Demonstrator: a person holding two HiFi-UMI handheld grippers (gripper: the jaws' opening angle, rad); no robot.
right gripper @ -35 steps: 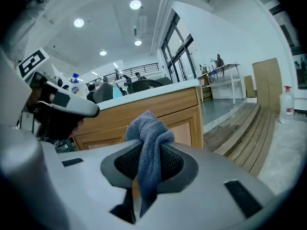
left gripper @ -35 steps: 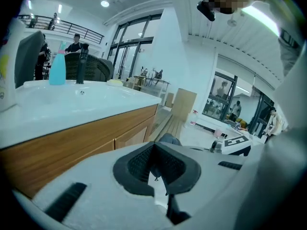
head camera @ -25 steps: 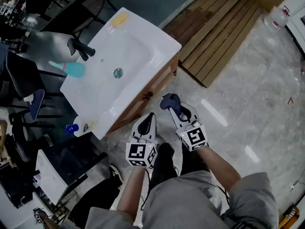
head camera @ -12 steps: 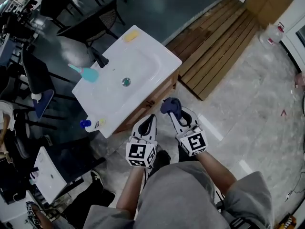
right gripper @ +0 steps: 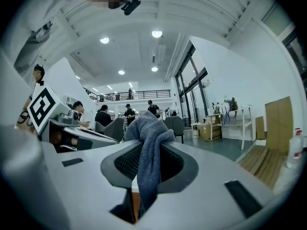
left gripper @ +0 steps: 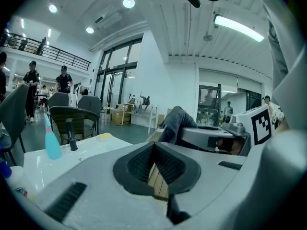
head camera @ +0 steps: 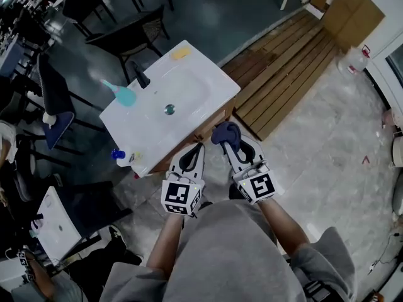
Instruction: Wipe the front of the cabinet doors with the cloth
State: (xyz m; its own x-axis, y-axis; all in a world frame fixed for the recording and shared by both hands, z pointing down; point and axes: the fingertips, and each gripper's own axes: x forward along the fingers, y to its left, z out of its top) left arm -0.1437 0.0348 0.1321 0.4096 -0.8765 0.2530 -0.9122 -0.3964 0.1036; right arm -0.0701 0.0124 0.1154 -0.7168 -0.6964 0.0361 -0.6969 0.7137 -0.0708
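The cloth [head camera: 225,133], a dark blue bunch, sits at the tip of the right gripper [head camera: 230,145]. Its jaws are pinched on it. In the right gripper view a fold rises above the jaw tips and a tail hangs down between the pads. The cloth is in the air, just beside the near front of the wooden cabinet [head camera: 217,115] and not visibly touching it.

From the jaws, the cabinet front lies ahead and lower down. In the head view its long axis runs from upper right to lower left, under the overhanging rim of the white sink [head camera: 189,83]. The right gripper carries the cloth and is near the right end of that front, so I judge the wiping falls to it. The cloth would need to drop and turn to face the doors.

The left gripper [head camera: 198,147] is just beside the right one and about as near the cabinet. Its jaws are pressed together with nothing between them; only wooden slats show through the gap behind the pads.

The door faces themselves are hard to make out. The head view looks steeply down, so only a narrow strip of wood shows below the sink rim. Neither gripper view shows the doors; both look out over the room. The doors' lower edge and any handles cannot be told.
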